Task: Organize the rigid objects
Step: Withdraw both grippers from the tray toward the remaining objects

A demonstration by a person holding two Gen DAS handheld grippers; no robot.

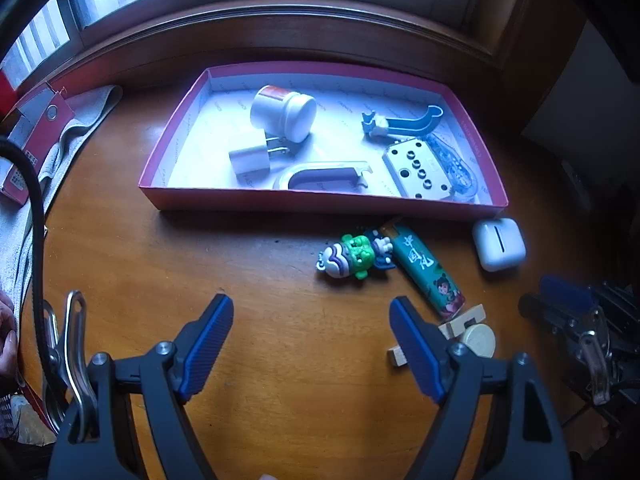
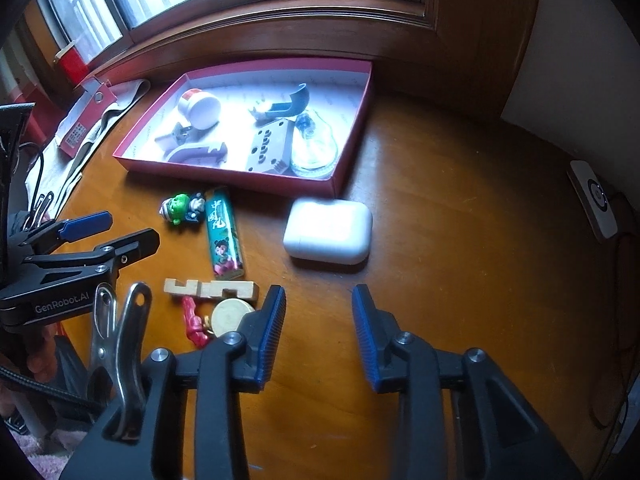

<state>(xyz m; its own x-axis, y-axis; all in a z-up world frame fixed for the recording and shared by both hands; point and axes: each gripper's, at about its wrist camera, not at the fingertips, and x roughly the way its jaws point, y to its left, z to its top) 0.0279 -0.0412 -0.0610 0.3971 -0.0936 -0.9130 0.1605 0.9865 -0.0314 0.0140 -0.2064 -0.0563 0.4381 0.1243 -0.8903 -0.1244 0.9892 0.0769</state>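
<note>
1. The right gripper point(image 2: 319, 332), fingers apart and empty, hovers above the wooden table point(image 2: 460, 240), the white earbud case point(image 2: 328, 232) just ahead.
2. The left gripper point(image 1: 311, 344) gapes empty, short of the green lighter point(image 1: 426, 270).
3. Beyond lies the red tray point(image 1: 320, 200).

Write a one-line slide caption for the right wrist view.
Open right gripper hovers over the wooden table near a white earbud case, with the red tray of sorted items beyond.
</note>
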